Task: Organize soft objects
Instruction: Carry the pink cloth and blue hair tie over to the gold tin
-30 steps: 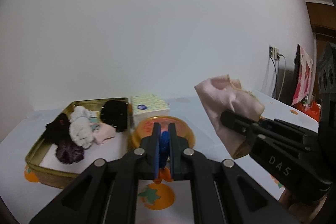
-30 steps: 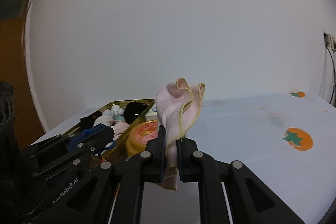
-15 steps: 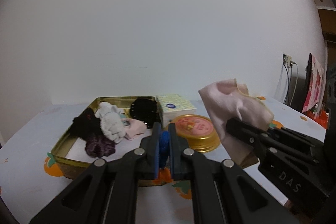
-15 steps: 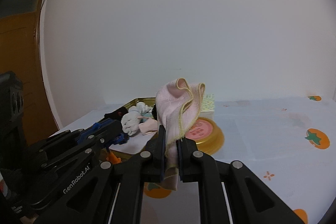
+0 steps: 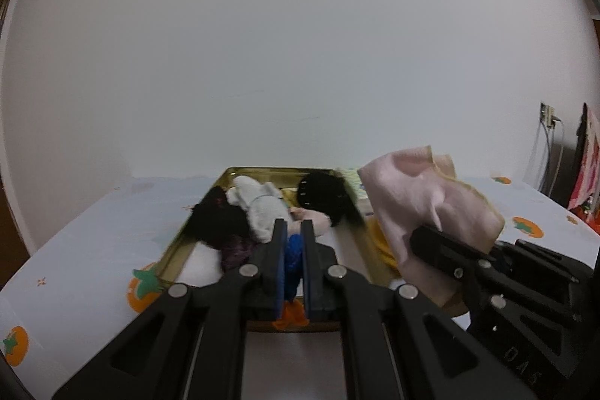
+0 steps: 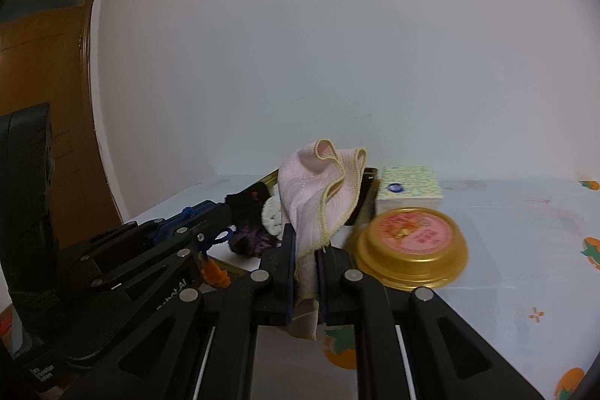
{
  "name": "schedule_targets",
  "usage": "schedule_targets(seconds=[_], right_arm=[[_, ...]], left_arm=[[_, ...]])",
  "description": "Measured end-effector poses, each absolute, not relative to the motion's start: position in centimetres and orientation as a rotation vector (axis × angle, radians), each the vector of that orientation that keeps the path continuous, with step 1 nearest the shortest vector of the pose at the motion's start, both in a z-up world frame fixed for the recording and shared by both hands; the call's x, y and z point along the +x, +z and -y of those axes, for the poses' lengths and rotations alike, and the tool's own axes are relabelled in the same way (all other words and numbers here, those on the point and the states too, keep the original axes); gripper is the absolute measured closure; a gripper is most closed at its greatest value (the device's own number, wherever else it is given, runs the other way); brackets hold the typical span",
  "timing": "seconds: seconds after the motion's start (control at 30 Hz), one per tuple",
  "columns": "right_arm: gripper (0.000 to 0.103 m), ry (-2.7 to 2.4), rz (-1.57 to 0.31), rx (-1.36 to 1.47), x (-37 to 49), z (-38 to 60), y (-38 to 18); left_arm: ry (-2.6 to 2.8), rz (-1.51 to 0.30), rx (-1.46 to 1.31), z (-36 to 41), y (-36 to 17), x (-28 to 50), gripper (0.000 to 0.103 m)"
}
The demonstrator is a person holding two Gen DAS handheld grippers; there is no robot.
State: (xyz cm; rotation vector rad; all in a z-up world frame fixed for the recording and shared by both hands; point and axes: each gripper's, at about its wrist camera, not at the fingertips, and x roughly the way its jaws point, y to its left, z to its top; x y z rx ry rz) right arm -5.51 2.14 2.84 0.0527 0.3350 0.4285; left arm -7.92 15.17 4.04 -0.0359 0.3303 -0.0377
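Tablecloth (image 6: 525, 231) | right gripper (image 6: 305, 242) clamps pink cloth (image 6: 318, 190) | left gripper (image 5: 292, 238) pinches blue item (image 5: 292, 250)

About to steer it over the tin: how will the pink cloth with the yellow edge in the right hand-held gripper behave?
The pink cloth with the yellow edge is probably floppy: it folds and droops around the right hand-held gripper. It looks light, and its loose tail below the jaws may drag or snag on the gold rectangular tin.

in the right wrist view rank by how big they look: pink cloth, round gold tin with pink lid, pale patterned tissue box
1. Pink cloth, though it is nearest the camera
2. Round gold tin with pink lid, close to the cloth in size, so unsure
3. Pale patterned tissue box
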Motion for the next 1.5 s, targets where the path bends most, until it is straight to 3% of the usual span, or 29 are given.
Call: schedule_targets(seconds=[0.57, 1.5], right_arm=[[0.092, 0.457, -0.304, -0.005, -0.9, -6.5, 2.1], [0.092, 0.353, -0.345, 0.115, 6.9, -2.4, 2.7]], left_arm=[[0.02, -0.338, -0.032, -17.8, 4.2, -5.9, 0.099], [0.01, -0.357, -0.015, -15.2, 6.2, 1.5, 0.099]])
